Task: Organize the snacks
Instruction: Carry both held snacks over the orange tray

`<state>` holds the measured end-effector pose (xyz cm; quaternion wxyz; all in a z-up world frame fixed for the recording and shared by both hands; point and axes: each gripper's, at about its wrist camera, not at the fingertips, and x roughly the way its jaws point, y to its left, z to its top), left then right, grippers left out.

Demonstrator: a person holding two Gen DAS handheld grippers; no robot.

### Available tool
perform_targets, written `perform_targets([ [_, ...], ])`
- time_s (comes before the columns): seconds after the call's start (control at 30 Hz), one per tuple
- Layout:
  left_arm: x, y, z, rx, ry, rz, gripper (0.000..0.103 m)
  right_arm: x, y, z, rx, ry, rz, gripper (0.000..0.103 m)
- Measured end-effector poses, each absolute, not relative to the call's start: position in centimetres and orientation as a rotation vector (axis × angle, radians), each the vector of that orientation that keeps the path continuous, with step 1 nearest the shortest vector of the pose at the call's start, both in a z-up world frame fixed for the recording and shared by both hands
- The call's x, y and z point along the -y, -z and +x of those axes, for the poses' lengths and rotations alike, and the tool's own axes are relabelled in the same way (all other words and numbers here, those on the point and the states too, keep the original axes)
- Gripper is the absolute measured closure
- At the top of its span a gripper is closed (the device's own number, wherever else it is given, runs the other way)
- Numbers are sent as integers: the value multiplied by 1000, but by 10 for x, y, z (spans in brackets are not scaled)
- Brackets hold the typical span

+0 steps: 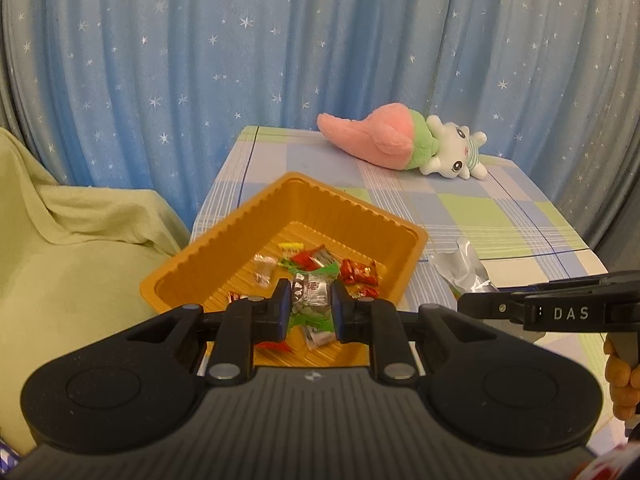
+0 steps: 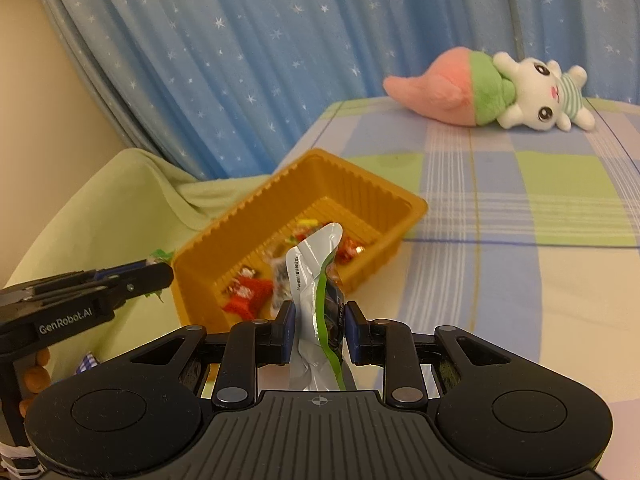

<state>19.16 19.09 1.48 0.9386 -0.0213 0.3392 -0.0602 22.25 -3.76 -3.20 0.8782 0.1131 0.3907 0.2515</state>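
**Mei:** Jaws first, from the left: what did each pair hold?

**Tom:** Both were closed on packets. The left gripper (image 1: pixel 307 307) pinched a green-edged snack packet (image 1: pixel 310 300), poised over the near end of the orange tray (image 1: pixel 224 236). The right gripper (image 2: pixel 320 330) clamped a larger silver pouch (image 2: pixel 314 276) with a green seam, standing upright between its pads, at about four o'clock from the tray and outside its rim.

**Mei:** Which step did that look like?

**Tom:** Probably the drop-off. Several wrapped candies (image 1: pixel 358 273), red, silver and green, already lay in the tray. The left packet seemed ready for release; the next move likely called for parting those pads and letting it fall among the rest, then bringing the pouch across the rim from the right.

**Mei:** And the surface and room?

**Tom:** The tray sat on a checked tablecloth (image 2: pixel 520 208) of blue, green and cream, at its nine o'clock edge. A plush toy (image 2: pixel 492 90) lay on its side at one o'clock, well apart. A pale green blanket (image 1: pixel 80 248) was draped at nine o'clock, and a blue star-speckled curtain (image 1: pixel 200 60) hung behind everything.
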Motion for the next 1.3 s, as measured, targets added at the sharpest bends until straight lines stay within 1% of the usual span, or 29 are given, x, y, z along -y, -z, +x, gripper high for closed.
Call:
perform_targets([
  [0.73,-199,6,272,-746,124,17,84,-10,35,295,-841,-555,211,76],
  [1.3,-189,32,335,-806,135,59,84,-20,57,358,-891,-529,176,76],
])
